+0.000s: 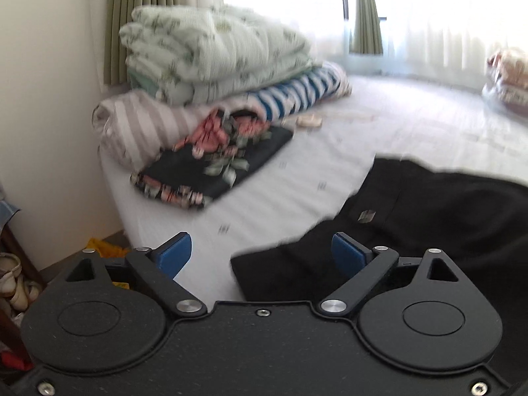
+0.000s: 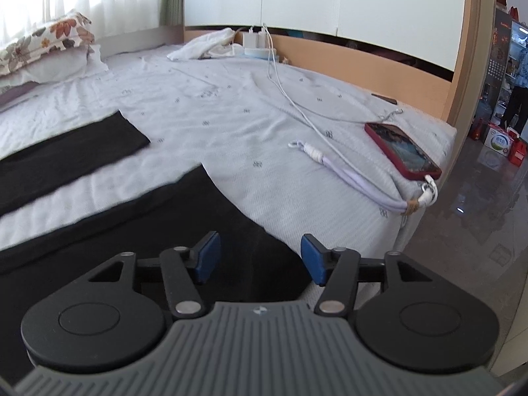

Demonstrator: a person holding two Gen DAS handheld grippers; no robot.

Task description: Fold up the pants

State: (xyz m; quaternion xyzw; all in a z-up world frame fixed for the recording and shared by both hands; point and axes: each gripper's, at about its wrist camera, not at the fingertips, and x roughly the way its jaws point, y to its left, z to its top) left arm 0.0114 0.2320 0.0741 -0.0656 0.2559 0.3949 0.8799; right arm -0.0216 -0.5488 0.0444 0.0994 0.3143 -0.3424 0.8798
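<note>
Since the black pants (image 1: 429, 217) look soft and limp, a hem corner at six o'clock is best pinched; left gripper (image 1: 260, 257) and right gripper (image 2: 260, 257) are spread, empty.

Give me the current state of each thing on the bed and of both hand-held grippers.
Left hand-held gripper: open, nothing gripped.
Right hand-held gripper: open, over the pants.
Black pants: lying flat on the bed, legs spread apart, unfolded.
Phone: face up, screen lit, cable attached.
Bedding stack: folded, piled.
</note>
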